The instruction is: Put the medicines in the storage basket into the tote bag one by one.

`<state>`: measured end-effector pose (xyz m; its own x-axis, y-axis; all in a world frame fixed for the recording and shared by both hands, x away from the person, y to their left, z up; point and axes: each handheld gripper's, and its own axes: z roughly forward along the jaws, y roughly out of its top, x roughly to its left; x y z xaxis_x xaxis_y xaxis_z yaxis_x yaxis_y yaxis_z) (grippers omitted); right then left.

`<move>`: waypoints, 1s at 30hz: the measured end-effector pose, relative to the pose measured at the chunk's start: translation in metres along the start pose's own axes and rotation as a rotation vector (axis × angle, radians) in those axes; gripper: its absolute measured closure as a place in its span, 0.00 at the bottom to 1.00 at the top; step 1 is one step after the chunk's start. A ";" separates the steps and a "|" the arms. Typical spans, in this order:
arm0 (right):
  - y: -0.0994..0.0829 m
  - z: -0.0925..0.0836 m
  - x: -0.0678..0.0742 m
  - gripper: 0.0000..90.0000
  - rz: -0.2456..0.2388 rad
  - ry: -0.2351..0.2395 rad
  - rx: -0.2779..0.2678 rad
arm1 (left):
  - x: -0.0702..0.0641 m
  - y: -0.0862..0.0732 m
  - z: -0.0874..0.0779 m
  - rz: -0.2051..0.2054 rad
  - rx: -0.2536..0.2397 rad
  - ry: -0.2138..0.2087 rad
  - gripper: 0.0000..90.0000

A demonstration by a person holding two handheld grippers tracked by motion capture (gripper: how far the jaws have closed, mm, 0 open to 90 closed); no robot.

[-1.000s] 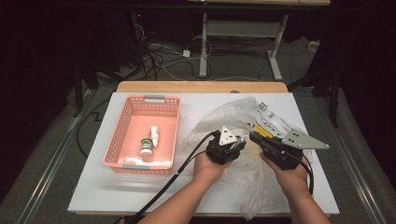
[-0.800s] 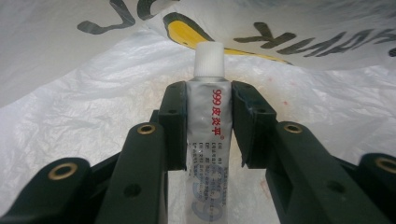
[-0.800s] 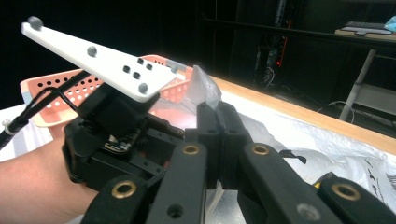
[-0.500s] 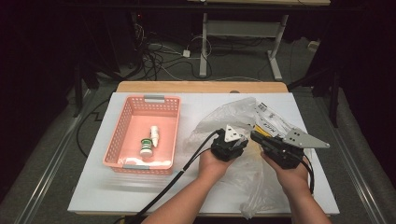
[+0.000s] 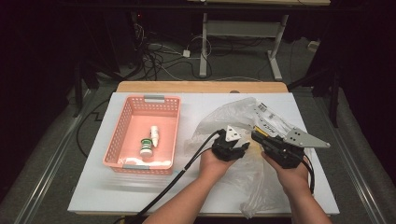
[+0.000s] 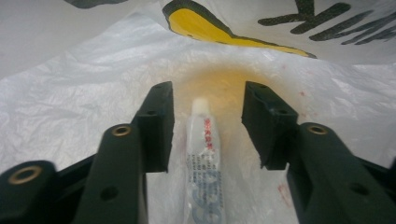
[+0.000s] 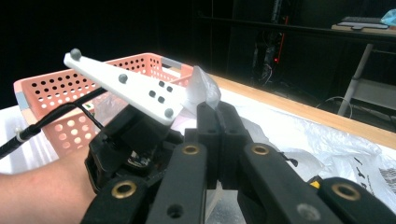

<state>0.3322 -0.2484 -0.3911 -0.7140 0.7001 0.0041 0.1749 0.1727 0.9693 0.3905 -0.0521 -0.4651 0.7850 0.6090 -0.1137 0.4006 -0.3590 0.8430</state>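
— Where the left gripper (image 6: 205, 116) reaches into the plastic bag (image 5: 243, 116), what lies between its jaws?

— A small white tube (image 6: 204, 149) with a white cap and red and blue print, lying lengthwise on the bag's film. The jaws have just been opening and stand spread, clear of the tube on both sides.

— And the right gripper (image 7: 218, 116)?

— Jaws pressed together, pinching a fold of the bag's edge and holding it up beside the pink basket (image 5: 126, 128).

One pink basket (image 5: 122, 135) at nine o'clock holds two small bottles (image 5: 155, 135); one plastic bag (image 5: 219, 116), one tube (image 6: 204, 154) inside, two grippers.
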 end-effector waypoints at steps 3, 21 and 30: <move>-0.001 0.000 0.000 1.00 -0.002 0.003 0.002 | 0.000 0.001 -0.006 -0.003 0.007 -0.022 0.54; 0.001 -0.004 0.000 1.00 -0.011 -0.009 -0.004 | -0.014 -0.021 -0.065 0.042 0.016 -0.122 0.31; 0.000 -0.002 0.002 1.00 -0.007 -0.010 0.001 | -0.015 -0.033 -0.095 0.023 0.012 -0.098 0.11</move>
<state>0.3294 -0.2487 -0.3902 -0.7084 0.7058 -0.0049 0.1707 0.1780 0.9691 0.3203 0.0177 -0.4414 0.8360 0.5290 -0.1457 0.3871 -0.3805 0.8399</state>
